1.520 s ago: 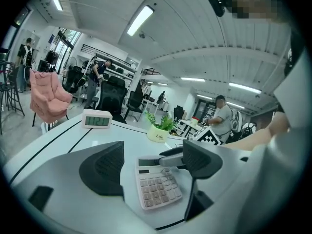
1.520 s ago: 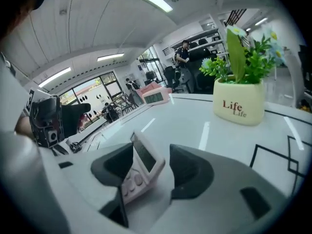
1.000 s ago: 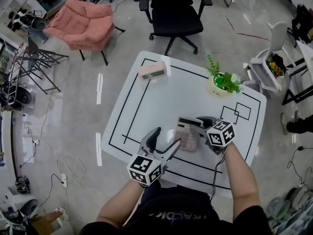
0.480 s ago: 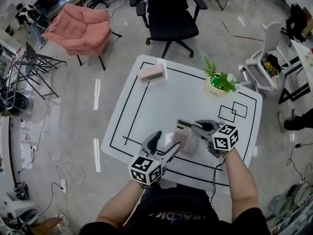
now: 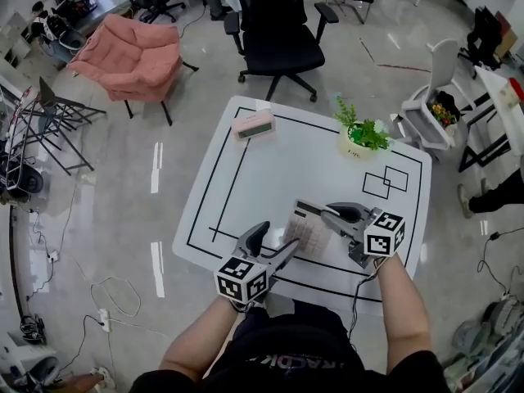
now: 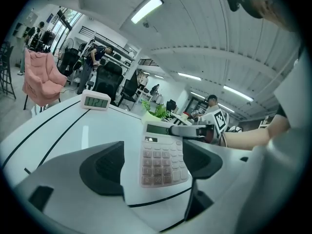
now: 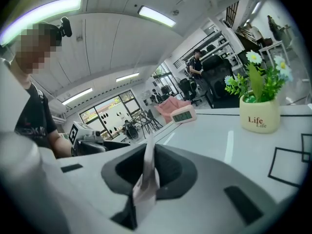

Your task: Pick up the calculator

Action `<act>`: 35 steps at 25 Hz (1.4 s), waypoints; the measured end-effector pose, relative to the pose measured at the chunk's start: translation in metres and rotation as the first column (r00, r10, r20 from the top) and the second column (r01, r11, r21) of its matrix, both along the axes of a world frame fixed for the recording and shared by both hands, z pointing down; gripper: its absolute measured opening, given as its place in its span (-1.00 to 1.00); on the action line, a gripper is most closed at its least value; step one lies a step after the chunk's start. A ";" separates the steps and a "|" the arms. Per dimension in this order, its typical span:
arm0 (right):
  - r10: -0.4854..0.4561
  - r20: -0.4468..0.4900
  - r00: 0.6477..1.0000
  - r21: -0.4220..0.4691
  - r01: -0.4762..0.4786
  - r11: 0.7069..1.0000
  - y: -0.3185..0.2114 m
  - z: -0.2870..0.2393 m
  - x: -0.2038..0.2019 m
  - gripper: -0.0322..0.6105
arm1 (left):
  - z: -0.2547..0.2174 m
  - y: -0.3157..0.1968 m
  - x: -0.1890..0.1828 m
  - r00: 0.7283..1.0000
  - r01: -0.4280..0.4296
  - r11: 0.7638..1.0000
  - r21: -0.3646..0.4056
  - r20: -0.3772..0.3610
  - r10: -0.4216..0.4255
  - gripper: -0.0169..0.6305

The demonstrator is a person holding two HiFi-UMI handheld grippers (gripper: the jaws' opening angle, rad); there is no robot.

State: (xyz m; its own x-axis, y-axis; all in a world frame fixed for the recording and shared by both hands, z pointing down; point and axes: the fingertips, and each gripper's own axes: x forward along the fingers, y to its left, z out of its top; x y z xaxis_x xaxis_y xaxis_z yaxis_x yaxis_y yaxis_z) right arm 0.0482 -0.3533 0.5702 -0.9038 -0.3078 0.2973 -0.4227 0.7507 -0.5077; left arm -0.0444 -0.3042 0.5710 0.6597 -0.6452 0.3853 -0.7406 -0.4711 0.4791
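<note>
Calculator (image 5: pixel 309 229) tilted over the desk (image 5: pixel 246 162), long axis near to far. Right gripper (image 5: pixel 330 214) fingers closing, pinching its far end. Left gripper (image 5: pixel 277 241) fingers spread, empty, just near of it.

My right gripper (image 5: pixel 328 214) has risen, its jaws closing on the calculator (image 5: pixel 308 230). The calculator's gripped end has come up off the table (image 5: pixel 246 178).

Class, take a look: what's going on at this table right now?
A person works a gripper in each hand over a white table. The right gripper is closing its jaws on the far end of a calculator, which is tilted up. The left gripper sits open at its near end. A digital clock and potted plant stand apart.
</note>
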 end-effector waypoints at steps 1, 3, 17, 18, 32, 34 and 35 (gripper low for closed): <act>-0.001 0.018 1.000 0.009 0.001 1.000 0.003 -0.007 -0.002 -0.74 | 0.001 0.002 -0.001 1.000 -0.008 1.000 -0.006 -0.007 0.008 0.18; -0.005 0.055 0.998 0.025 0.004 1.000 0.011 -0.022 -0.006 -0.74 | 0.001 0.008 -0.003 0.999 -0.027 0.999 -0.025 -0.030 0.026 0.18; -0.013 0.223 0.975 0.101 -0.010 0.995 0.085 -0.102 -0.032 -0.74 | -0.042 0.086 0.014 0.897 -0.364 0.931 -0.006 -0.272 0.349 -0.32; 0.004 0.226 0.974 0.105 -0.028 0.994 0.091 -0.104 -0.034 -0.74 | -0.044 0.092 0.012 0.888 -0.379 0.925 -0.003 -0.283 0.363 -0.33; 0.354 0.176 0.919 0.182 -0.384 0.905 0.153 -0.119 -0.039 -0.55 | -0.079 0.152 -0.016 0.793 -0.438 0.899 0.001 -0.472 0.386 -0.73; 0.385 0.163 0.909 0.197 -0.412 0.890 0.161 -0.122 -0.035 -0.52 | -0.084 0.157 -0.017 0.794 -0.430 0.903 0.010 -0.471 0.384 -0.74; 0.395 0.161 0.905 0.204 -0.422 0.883 0.166 -0.124 -0.032 -0.52 | -0.086 0.160 -0.016 0.795 -0.430 0.903 0.016 -0.468 0.387 -0.74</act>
